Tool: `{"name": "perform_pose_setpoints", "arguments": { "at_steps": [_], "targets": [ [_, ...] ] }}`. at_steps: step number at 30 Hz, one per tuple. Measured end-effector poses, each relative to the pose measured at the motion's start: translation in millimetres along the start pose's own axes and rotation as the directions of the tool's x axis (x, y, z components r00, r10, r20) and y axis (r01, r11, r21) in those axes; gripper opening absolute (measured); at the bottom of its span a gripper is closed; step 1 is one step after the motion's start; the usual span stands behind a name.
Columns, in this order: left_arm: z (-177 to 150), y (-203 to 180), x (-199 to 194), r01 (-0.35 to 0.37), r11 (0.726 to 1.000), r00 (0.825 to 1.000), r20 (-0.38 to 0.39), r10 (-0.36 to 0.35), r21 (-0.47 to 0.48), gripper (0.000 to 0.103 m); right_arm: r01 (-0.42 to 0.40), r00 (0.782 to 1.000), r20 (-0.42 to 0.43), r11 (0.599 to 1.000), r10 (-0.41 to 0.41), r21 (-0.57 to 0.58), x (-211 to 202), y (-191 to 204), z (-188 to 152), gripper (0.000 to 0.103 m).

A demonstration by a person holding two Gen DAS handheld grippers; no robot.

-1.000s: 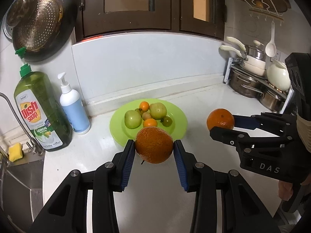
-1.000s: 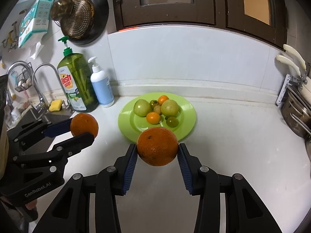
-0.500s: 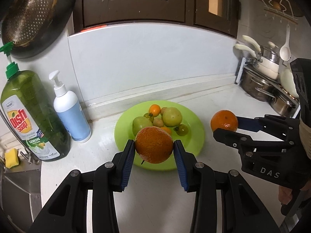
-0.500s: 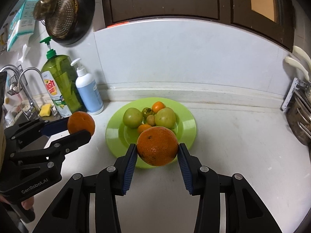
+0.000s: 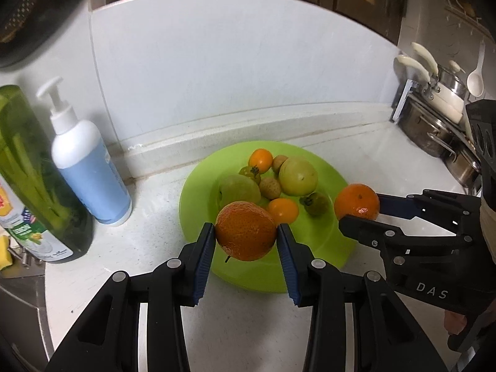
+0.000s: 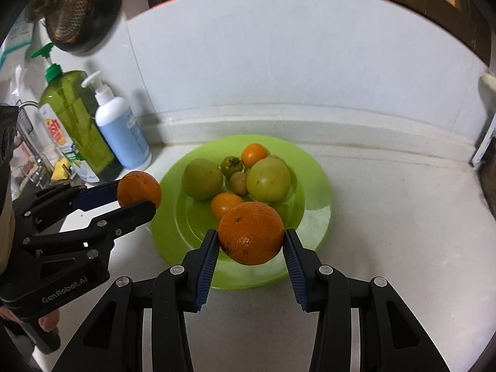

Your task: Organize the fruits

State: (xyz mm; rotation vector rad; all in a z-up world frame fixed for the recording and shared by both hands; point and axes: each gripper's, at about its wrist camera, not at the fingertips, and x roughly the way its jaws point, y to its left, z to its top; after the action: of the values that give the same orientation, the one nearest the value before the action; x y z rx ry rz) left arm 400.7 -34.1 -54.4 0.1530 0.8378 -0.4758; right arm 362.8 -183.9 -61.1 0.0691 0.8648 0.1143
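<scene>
A green plate on the white counter holds two green apples, small oranges and other small fruits. My left gripper is shut on an orange and holds it over the plate's near left rim; it also shows in the right wrist view. My right gripper is shut on another orange over the plate's near rim; in the left wrist view that orange hangs at the plate's right edge.
A blue pump bottle and a green dish soap bottle stand left of the plate by the wall. A sink tap is at far left. Pots on a rack stand at the right.
Both grippers have moved forward toward the plate with their oranges; the plate now looks larger and lies under the held oranges.
</scene>
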Motion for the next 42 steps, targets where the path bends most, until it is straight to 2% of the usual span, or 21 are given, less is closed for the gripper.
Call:
{"name": "perform_pose_setpoints", "arguments": {
  "at_steps": [15, 22, 31, 36, 37, 39, 42],
  "targets": [
    [-3, -2, 37, 0.035, 0.999, 0.995, -0.092, -0.036, -0.007, 0.040, -0.009, 0.996, -0.084, 1.000, 0.011, 0.025, 44, -10, -2, 0.044],
    [-2, -4, 37, 0.034, 0.999, 0.996, -0.086, -0.034, -0.004, 0.041, -0.015, 0.995, -0.096, 1.000, 0.017, 0.023, 50, -9, -3, 0.044],
    [-7, 2, 17, -0.024, 0.999, 0.998, -0.059, 0.022, -0.034, 0.043, -0.001, 0.997, -0.074, 1.000, 0.003, 0.025, 36, -7, -6, 0.049],
    [-13, 0, -11, -0.085, 0.995, 0.996, -0.023, 0.084, -0.042, 0.049, 0.011, 0.998, -0.054, 0.999, -0.009, 0.034, 19, -3, -12, 0.050],
    [-15, -1, -16, -0.090, 0.995, 0.996, -0.015, 0.089, -0.043, 0.050, 0.012, 0.999, -0.050, 0.999, -0.011, 0.038, 16, -2, -13, 0.053],
    [-19, -5, -31, -0.099, 0.995, 0.995, 0.009, 0.100, -0.030, 0.063, 0.020, 0.999, -0.033, 0.999, -0.019, 0.049, 5, 0, -18, 0.057],
    [-26, -14, -52, -0.121, 0.993, 0.991, 0.050, 0.121, 0.000, 0.075, 0.032, 0.999, -0.002, 0.997, -0.032, 0.071, -15, 3, -27, 0.062]
  ]
}}
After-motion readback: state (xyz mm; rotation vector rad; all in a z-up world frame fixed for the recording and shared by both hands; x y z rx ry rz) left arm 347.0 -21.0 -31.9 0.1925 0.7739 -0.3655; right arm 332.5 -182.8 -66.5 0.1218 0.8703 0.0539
